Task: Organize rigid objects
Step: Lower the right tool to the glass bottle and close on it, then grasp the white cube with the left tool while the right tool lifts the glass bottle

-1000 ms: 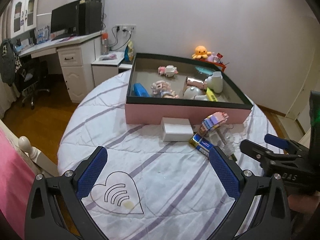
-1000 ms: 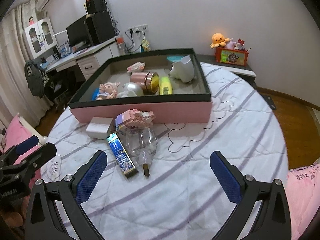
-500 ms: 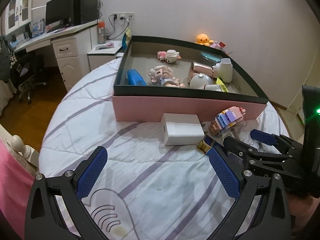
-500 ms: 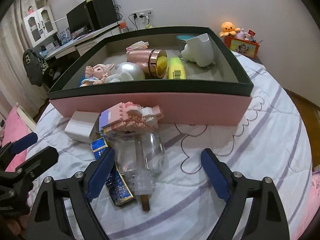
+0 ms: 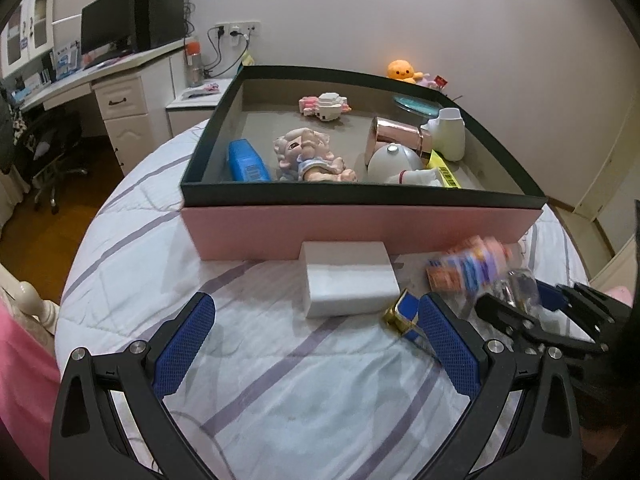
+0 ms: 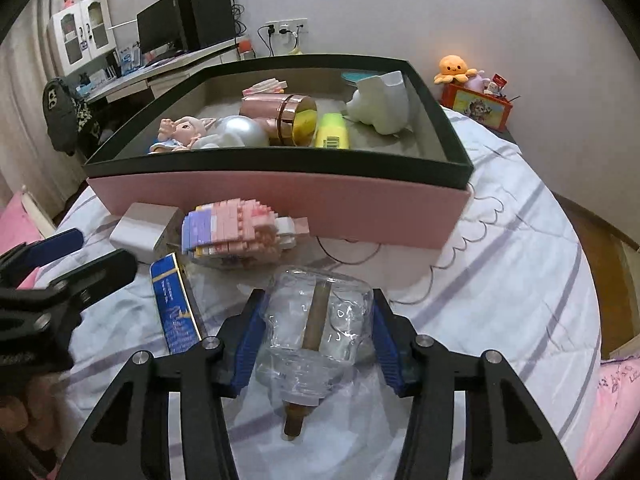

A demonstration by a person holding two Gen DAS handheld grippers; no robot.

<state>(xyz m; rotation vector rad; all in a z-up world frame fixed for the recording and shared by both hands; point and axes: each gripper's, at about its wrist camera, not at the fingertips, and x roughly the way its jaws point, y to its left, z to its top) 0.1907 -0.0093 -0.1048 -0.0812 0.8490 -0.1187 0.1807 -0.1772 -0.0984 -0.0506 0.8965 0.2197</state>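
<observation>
My right gripper [image 6: 316,328] is shut on a clear glass bottle [image 6: 320,320] with a brown stick inside, lying on the bed. A pink block figure [image 6: 240,232] rests by the bottle's far end, blurred in the left wrist view [image 5: 476,264]. A blue carton [image 6: 174,300] and a white box [image 5: 348,276] lie beside it. My left gripper [image 5: 316,344] is open and empty, just short of the white box. The pink box with a black rim [image 5: 360,200] holds a doll, a blue bottle, a copper cup and other items.
The round bed has a white striped cover [image 5: 160,248]. A desk with a monitor [image 5: 108,32] and a chair stand at the far left. An orange plush [image 6: 454,66] and a red box sit behind the bed by the wall.
My right gripper moved forward and closed on the glass bottle. My left gripper moved closer to the white box. The block figure has shifted.
</observation>
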